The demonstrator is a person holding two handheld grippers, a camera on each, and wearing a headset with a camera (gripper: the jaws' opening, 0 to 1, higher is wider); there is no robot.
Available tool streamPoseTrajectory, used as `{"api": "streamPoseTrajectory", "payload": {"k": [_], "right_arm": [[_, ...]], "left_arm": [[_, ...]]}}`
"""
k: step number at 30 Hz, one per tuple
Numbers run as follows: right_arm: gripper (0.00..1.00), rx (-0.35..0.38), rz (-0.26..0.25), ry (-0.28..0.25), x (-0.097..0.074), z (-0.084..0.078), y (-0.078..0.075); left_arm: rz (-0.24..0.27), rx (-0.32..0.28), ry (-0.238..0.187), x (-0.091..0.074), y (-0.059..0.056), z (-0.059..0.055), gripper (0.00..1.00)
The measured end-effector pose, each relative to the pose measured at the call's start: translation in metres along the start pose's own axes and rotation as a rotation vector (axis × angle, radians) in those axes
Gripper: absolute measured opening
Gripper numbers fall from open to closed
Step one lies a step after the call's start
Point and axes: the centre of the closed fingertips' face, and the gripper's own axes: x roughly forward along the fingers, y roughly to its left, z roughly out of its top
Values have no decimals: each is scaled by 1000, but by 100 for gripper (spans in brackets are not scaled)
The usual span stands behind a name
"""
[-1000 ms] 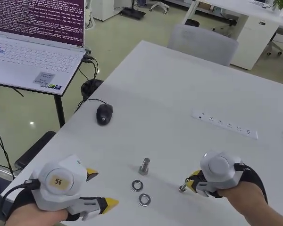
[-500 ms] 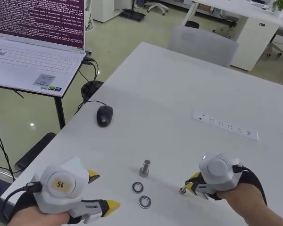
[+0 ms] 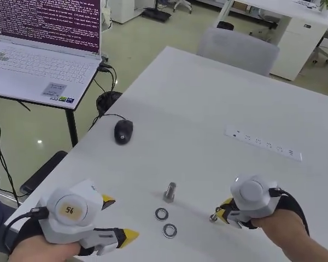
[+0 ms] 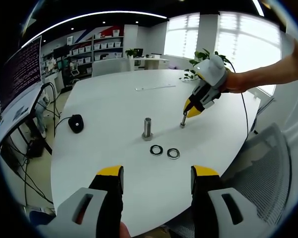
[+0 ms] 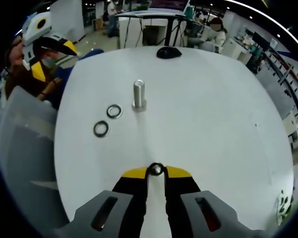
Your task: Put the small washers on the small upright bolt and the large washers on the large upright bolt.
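Right gripper view: small bolt [image 5: 155, 169] in right tool [image 5: 155, 174]

Left gripper [image 3: 118, 218] sits low at near left, jaws spread wide, yellow tips aimed forward and to right. Left hand [image 3: 38, 250] wrapped round its back end. Right gripper [image 3: 223, 210] tilted down, tips aimed left, jaws pinched nearly together on top of small bolt [image 5: 156, 169]. Right hand [image 3: 281, 228] behind it, bare forearm trailing off lower right.
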Motion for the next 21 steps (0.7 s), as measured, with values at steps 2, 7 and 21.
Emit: {"api": "streamPoseTrajectory", "payload": {"k": [2, 7, 21], "right_arm": [[13, 1, 2, 2, 2, -1, 1], [13, 7, 9, 9, 10, -6, 2], [13, 20, 19, 43, 29, -19, 4]], "left_arm": [[2, -1, 1, 0, 1, -1, 54], [4, -1, 0, -2, 1, -2, 54], [21, -10, 7, -9, 5, -8, 54]]}}
